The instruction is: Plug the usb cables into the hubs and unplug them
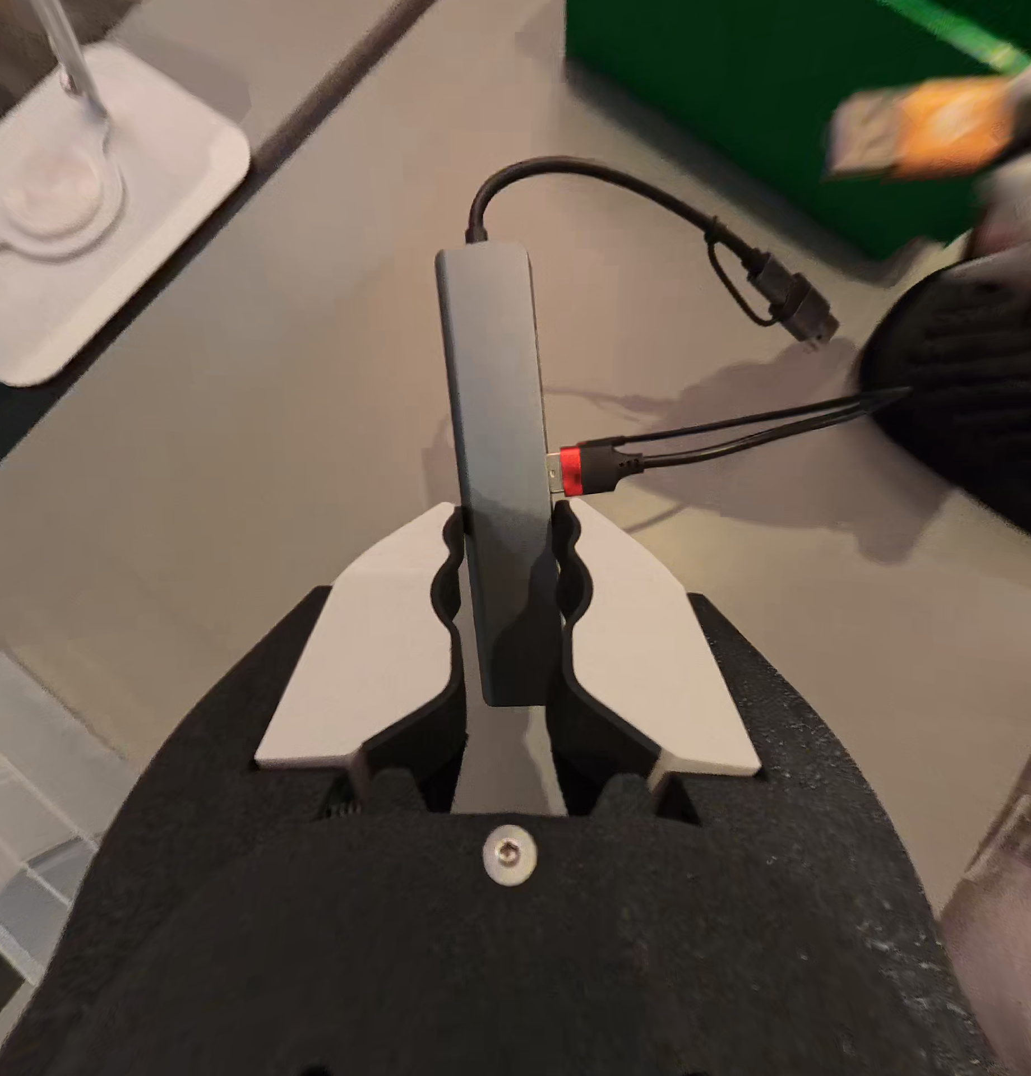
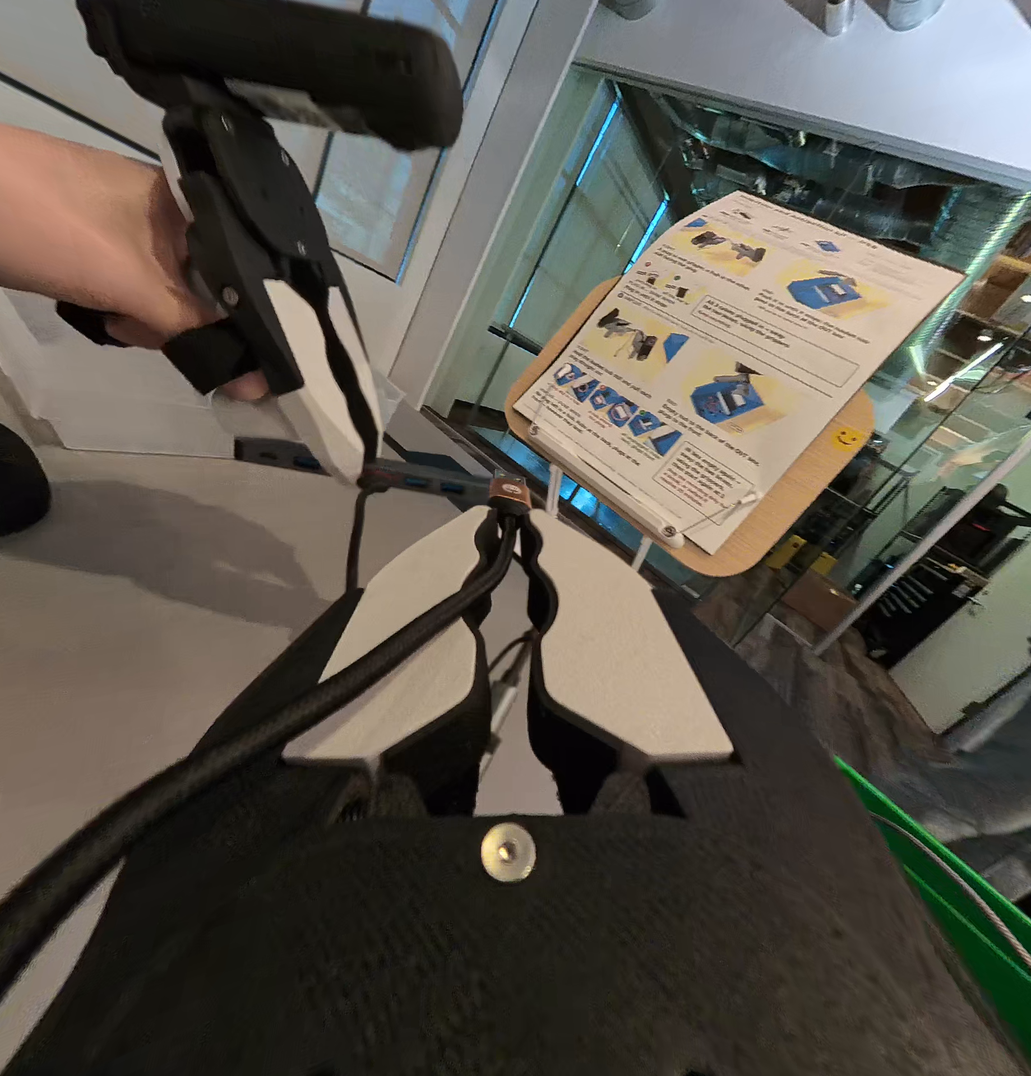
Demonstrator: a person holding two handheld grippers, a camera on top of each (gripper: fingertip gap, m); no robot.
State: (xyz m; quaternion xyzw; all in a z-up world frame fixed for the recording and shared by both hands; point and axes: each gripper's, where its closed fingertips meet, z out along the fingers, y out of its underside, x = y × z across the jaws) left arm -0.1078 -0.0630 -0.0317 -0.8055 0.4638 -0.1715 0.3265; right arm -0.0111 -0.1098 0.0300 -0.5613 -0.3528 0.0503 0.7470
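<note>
My left gripper (image 1: pixel 510 515) is shut on a slim grey USB hub (image 1: pixel 492 419) and holds it on edge above the grey table (image 1: pixel 239 466). A red and black USB plug (image 1: pixel 585 469) sits in the hub's right side, its thin black cables running right. The hub's own short black cable (image 1: pixel 647 192) curls to the right. My right gripper (image 2: pixel 510 515) is shut on a braided black cable just behind its orange USB plug (image 2: pixel 508 488); that plug is in the air close to the hub's blue ports (image 2: pixel 437 478). The orange plug shows blurred in the left wrist view (image 1: pixel 932 131).
A green bin (image 1: pixel 763 105) stands at the far right of the table. A white lamp base (image 1: pixel 93 215) sits far left. A black round object (image 1: pixel 967 372) lies right. An instruction sheet on a wooden stand (image 2: pixel 734 372) is behind the hub. A hand (image 2: pixel 82 250) holds the left gripper (image 2: pixel 361 460). Left tips to right tips: about 12 cm.
</note>
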